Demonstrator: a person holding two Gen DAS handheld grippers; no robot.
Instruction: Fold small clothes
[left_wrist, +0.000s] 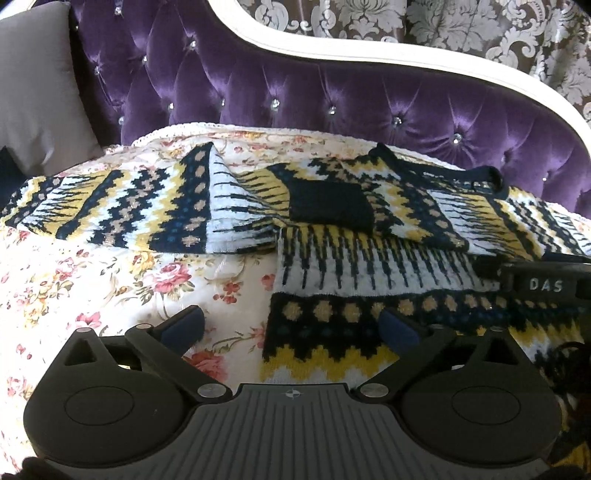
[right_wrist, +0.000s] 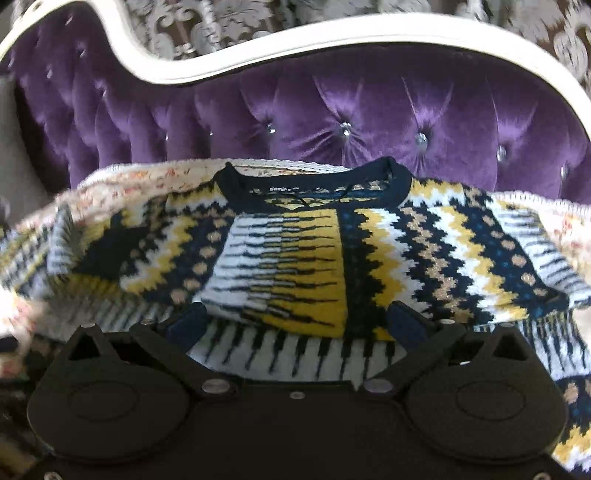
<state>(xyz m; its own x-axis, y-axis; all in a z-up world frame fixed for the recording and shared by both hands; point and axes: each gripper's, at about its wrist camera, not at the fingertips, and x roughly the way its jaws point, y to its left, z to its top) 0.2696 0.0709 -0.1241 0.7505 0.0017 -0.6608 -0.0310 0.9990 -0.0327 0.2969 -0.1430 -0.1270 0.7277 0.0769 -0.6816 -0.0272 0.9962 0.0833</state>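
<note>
A small knitted sweater (left_wrist: 351, 236) in navy, yellow and white zigzags lies flat on a floral cover, collar toward the sofa back. One sleeve (left_wrist: 122, 210) stretches out to the left; a navy cuff (left_wrist: 328, 203) lies folded on the chest. My left gripper (left_wrist: 291, 325) is open and empty, low over the sweater's left hem edge. In the right wrist view the sweater (right_wrist: 314, 258) fills the middle, collar (right_wrist: 314, 181) at the back. My right gripper (right_wrist: 297, 326) is open and empty just above the sweater's body. The right gripper's body (left_wrist: 546, 284) shows at the left view's right edge.
The floral cover (left_wrist: 92, 288) lies over a seat. A tufted purple sofa back (left_wrist: 295, 99) with a white frame (right_wrist: 295, 40) rises close behind. A grey cushion (left_wrist: 33, 85) stands at the far left.
</note>
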